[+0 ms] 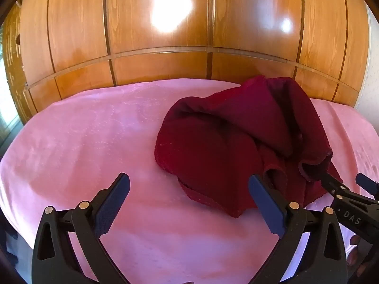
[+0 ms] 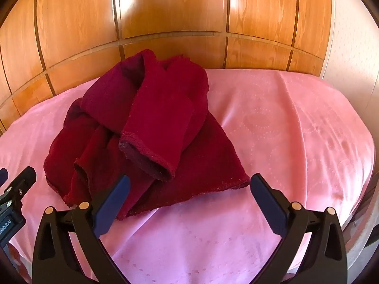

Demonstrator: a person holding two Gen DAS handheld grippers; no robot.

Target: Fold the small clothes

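Plainly, both tongs stand wide with nothing between their pads. In the left wrist view the left tongs hang over the pink bedspread, and the crumpled dark red fleece garment lies at about one o'clock from them, its near hem just beside the right-hand pad. The right tongs come in at four o'clock of that view, close against the garment's cuffed sleeve end; whether they touch it I cannot tell. In the right wrist view the right tongs point down at the garment, whose heap sits at eleven o'clock, one sleeve laid across the top with its cuff facing the camera. A wooden panelled wardrobe stands behind the bed.
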